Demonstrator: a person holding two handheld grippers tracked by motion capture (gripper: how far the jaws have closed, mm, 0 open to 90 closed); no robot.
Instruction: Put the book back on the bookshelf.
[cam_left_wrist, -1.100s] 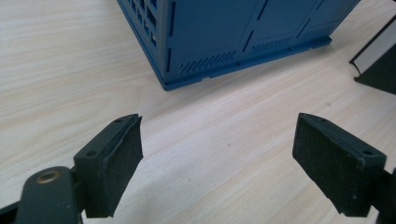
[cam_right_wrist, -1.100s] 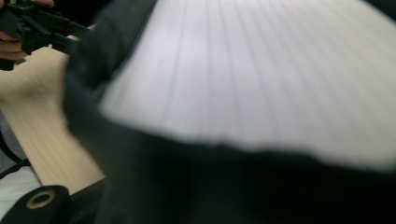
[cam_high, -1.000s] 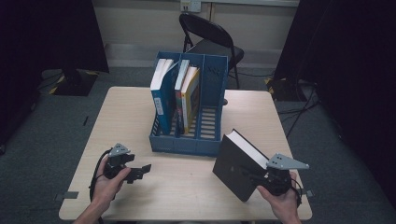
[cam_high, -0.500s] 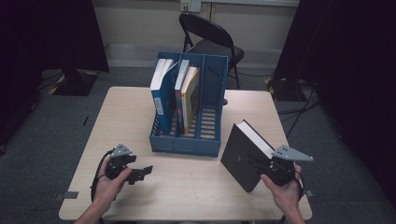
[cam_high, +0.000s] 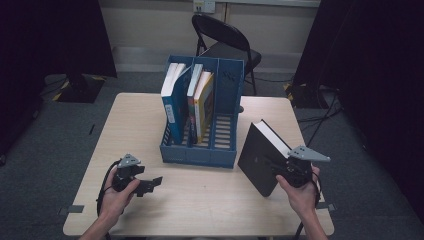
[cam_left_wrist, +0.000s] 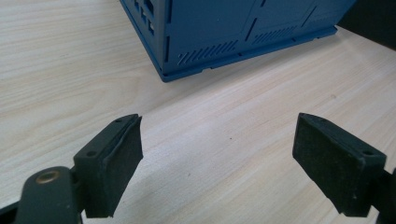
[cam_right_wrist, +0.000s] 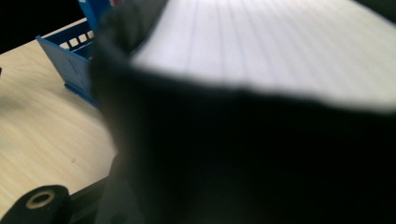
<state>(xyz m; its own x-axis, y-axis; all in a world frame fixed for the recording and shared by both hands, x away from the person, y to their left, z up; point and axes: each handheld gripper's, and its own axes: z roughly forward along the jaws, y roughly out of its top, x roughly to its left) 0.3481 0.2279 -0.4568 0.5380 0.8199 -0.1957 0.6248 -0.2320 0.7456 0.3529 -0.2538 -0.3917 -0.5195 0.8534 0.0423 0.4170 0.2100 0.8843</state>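
A thick black book (cam_high: 258, 156) with white page edges (cam_right_wrist: 280, 46) stands tilted on its lower corner at the right of the table, just right of the blue file rack (cam_high: 200, 150). My right gripper (cam_high: 278, 168) is shut on the book's near edge, and the dark cover (cam_right_wrist: 233, 154) lies close in front of the right gripper view. The rack holds three upright books (cam_high: 187, 97) in its left and middle slots; its right slot has none. My left gripper (cam_high: 151, 184) rests low over the table's front left, open with nothing between its pads (cam_left_wrist: 119, 154).
The rack's front corner (cam_left_wrist: 224, 28) lies ahead of my left gripper, with bare wood (cam_left_wrist: 219, 121) between. A black folding chair (cam_high: 225, 37) stands beyond the table's far edge. Dark curtains hang on both sides.
The right hand has shifted the black book to the right and away from the person, tipping it more upright beside the rack. The left gripper has stayed put.
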